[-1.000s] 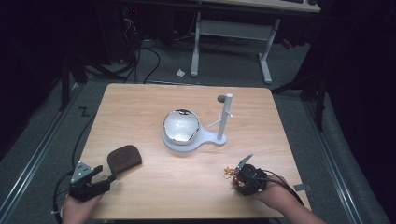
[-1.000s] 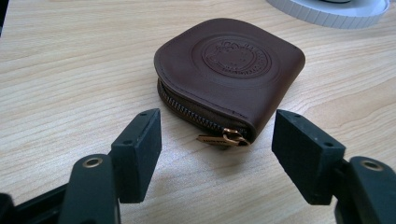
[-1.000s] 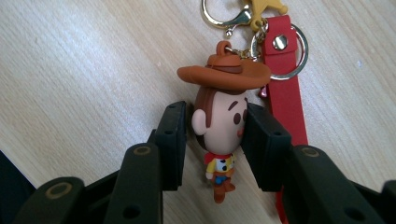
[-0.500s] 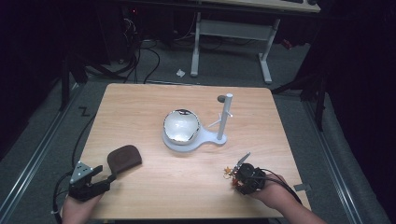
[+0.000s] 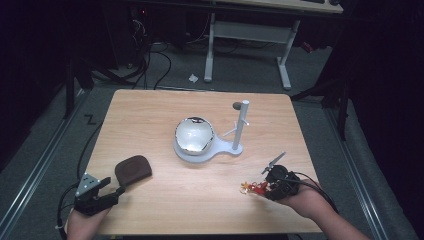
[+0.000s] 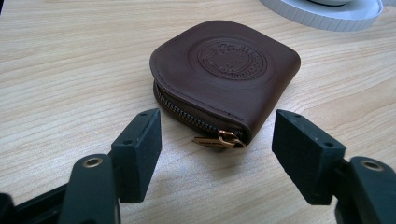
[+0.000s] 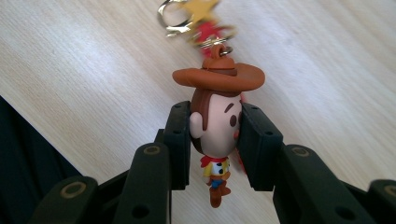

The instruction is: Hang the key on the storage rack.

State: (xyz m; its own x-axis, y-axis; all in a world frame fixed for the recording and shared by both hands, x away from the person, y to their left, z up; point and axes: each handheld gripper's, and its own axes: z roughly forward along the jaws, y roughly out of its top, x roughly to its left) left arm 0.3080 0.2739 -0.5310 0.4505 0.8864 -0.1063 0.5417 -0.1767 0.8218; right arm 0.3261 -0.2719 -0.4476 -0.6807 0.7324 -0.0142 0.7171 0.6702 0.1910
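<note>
The keychain (image 7: 215, 126), a little cowboy figure with a brown hat, sits clamped by its head between the jaws of the right gripper (image 7: 215, 140); we see its pads pressed flat against both sides of the face, having just closed the last bit onto it; the small body dangles toward the camera, and the gold clasp and red bits hang out past the hat over the wood. In the high view, the right gripper (image 5: 272, 182) is near the front right corner of the table (image 5: 150, 110), with the keychain (image 5: 253, 187) poking out to its left just above the tabletop.

The left gripper (image 5: 112, 192) rests at the front left corner, its jaws standing wide apart and holding nothing; just ahead of them lies a brown zip pouch (image 6: 226, 77) (embossed round stamp on top, zipper pull facing the gripper), flat on the wood and not touched.

Mid-table we see a white stand (image 5: 239, 131) with a shiny bowl (image 5: 194, 135) on its base.
</note>
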